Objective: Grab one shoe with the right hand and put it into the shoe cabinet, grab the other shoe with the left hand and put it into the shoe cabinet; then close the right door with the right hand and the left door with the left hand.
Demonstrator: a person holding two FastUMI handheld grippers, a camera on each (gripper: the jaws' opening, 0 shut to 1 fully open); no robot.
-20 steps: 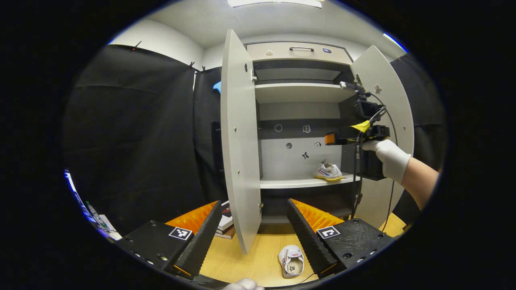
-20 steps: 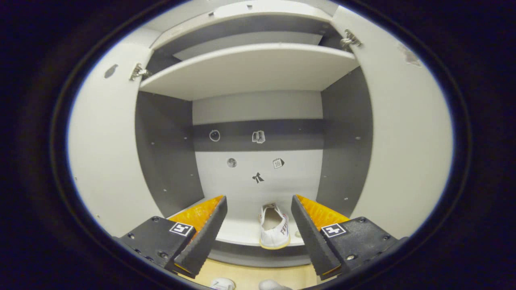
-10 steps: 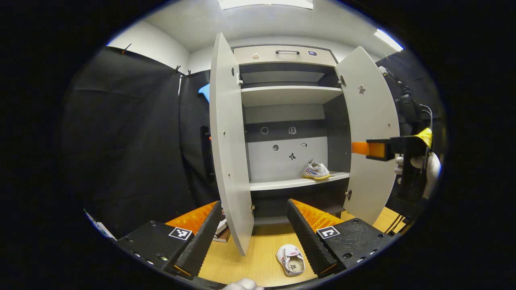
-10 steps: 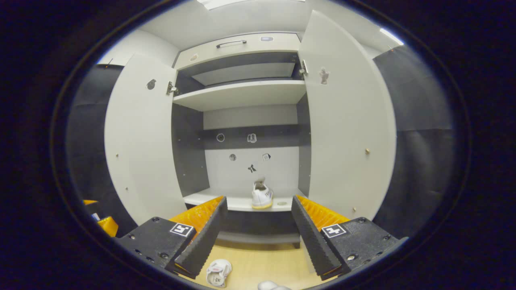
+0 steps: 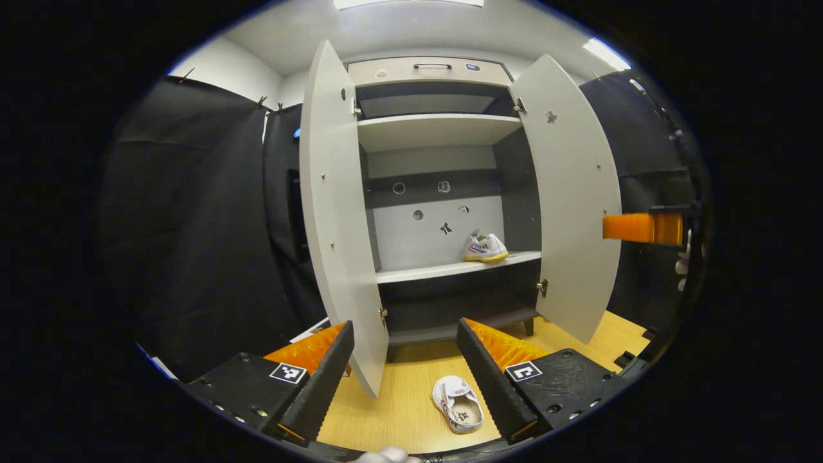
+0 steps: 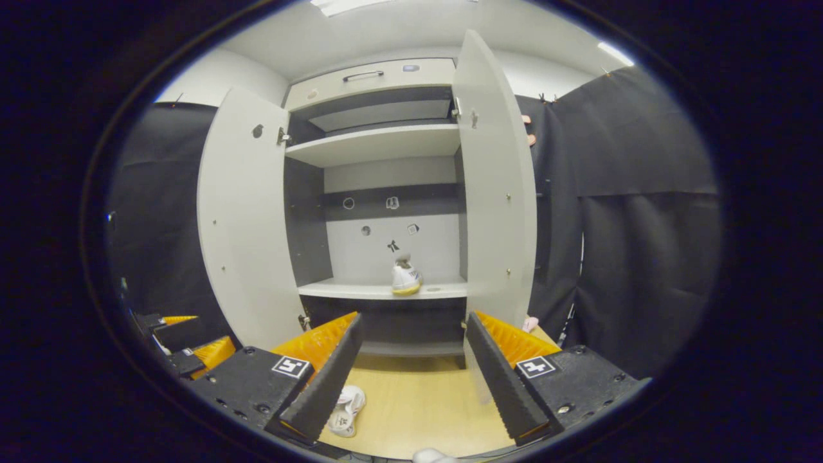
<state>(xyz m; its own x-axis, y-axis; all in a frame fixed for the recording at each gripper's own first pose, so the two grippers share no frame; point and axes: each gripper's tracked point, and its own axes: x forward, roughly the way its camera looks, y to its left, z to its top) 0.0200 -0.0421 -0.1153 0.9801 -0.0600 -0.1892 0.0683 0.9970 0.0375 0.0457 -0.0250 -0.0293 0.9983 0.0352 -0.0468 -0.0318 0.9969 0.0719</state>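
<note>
The shoe cabinet (image 5: 437, 128) stands with its left door (image 5: 334, 212) and right door (image 5: 572, 199) open. One white shoe (image 5: 484, 247) rests on the middle shelf, also seen in the right gripper view (image 6: 406, 278). The other white shoe (image 5: 458, 404) lies on the wooden floor in front of the cabinet, just beyond my left gripper (image 5: 405, 334), which is open and holds nothing. My right gripper (image 6: 415, 321) is open too, back from the cabinet, with the floor shoe (image 6: 347, 410) low to its left. The right gripper (image 5: 643, 228) shows at the far right, beyond the right door.
The left door (image 6: 241, 212) and right door (image 6: 495, 193) swing out toward me. The upper shelf (image 5: 437, 128) and a closed drawer (image 5: 431, 67) sit above. Black cloth walls flank both sides. Papers or books (image 5: 315, 329) lie on the floor by the left door.
Both grippers have drawn back from the cabinet. The right gripper has pulled out of the shelf space, to the right, and the shoe stays on the shelf. The floor shoe has not moved.
</note>
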